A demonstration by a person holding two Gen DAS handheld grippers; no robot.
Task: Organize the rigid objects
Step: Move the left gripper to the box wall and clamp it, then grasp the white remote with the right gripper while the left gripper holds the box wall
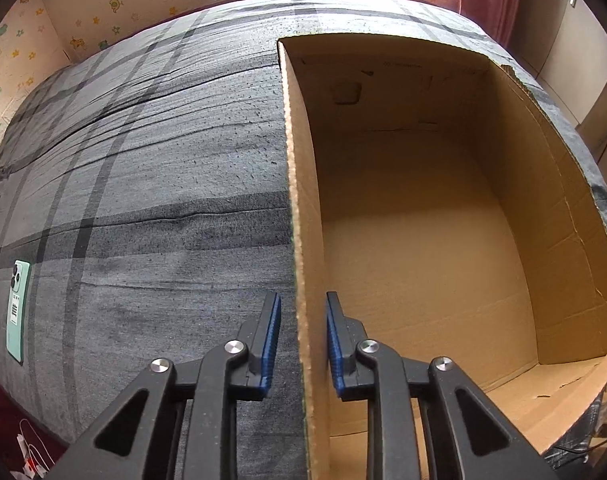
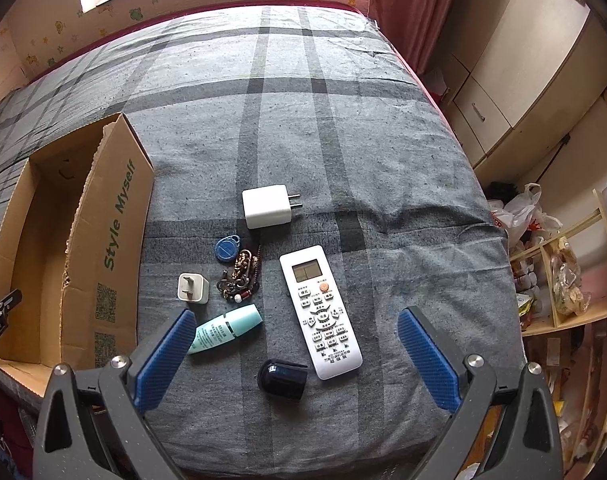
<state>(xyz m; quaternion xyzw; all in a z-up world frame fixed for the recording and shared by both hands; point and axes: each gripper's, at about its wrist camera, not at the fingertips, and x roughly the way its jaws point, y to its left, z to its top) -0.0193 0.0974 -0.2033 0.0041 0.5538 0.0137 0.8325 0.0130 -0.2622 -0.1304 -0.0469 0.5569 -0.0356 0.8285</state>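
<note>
An open cardboard box (image 1: 423, 208) lies on the bed; it also shows in the right wrist view (image 2: 115, 232). My left gripper (image 1: 303, 344) straddles the box's left wall, pads a little apart from the cardboard. My right gripper (image 2: 297, 356) is wide open above several items on the blanket: a white remote (image 2: 319, 310), a dark cap (image 2: 282, 378), a teal tube (image 2: 227, 328), a small white plug (image 2: 193, 288), a large white charger (image 2: 267, 206), and a keychain with a blue tag (image 2: 237, 268). A green phone (image 1: 18, 310) lies at the far left.
The grey plaid blanket (image 2: 343, 120) covers the bed. A red curtain (image 2: 407, 8) and white cabinets (image 2: 523, 64) stand at the right. Wooden shelves with bags (image 2: 563, 280) are beside the bed. Cables lie on the floor (image 1: 31, 448).
</note>
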